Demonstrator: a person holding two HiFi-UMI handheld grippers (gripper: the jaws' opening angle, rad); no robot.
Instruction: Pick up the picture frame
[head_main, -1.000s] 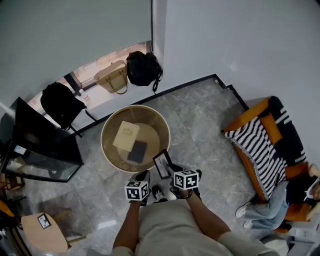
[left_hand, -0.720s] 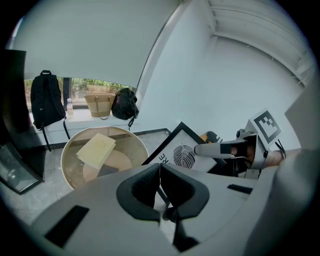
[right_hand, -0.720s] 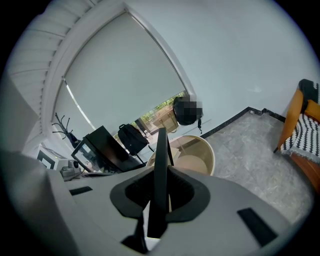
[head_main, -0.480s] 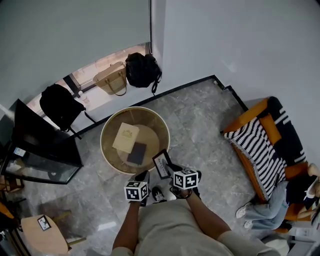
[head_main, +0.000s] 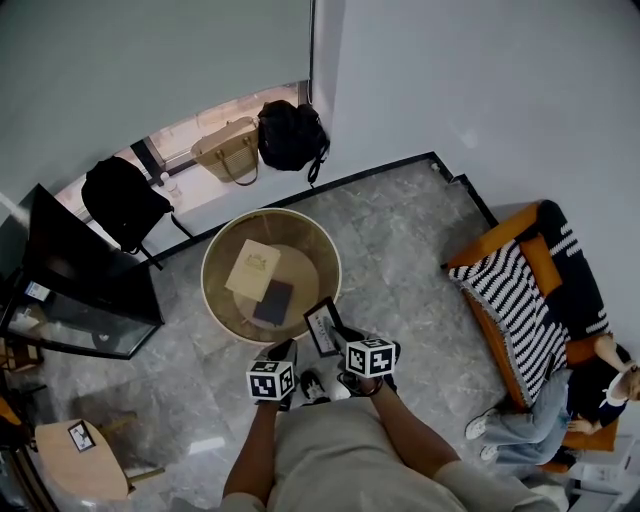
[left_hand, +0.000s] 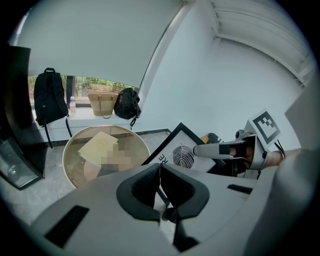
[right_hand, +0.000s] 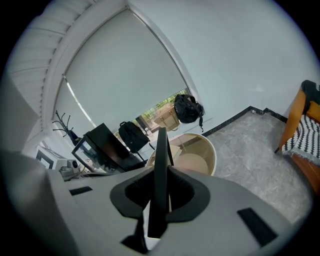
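Ahead of both pairs of fingers, beyond the tips: round tabletop (head_main: 215, 300) with a raised rim, carrying a tan book (head_main: 252, 270) and a dark book (head_main: 275, 302). Clamped between the fingers of the right gripper (right_hand: 160, 192): black picture frame (head_main: 322, 327), clear of the tabletop, standing up past the fingertips. Fingers of the left gripper (left_hand: 160, 172) pressed together, nothing between them, just left of the frame.

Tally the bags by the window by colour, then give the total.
Black: 2, the backpack and the black bag
Tan: 1, the woven tote
Total: 3
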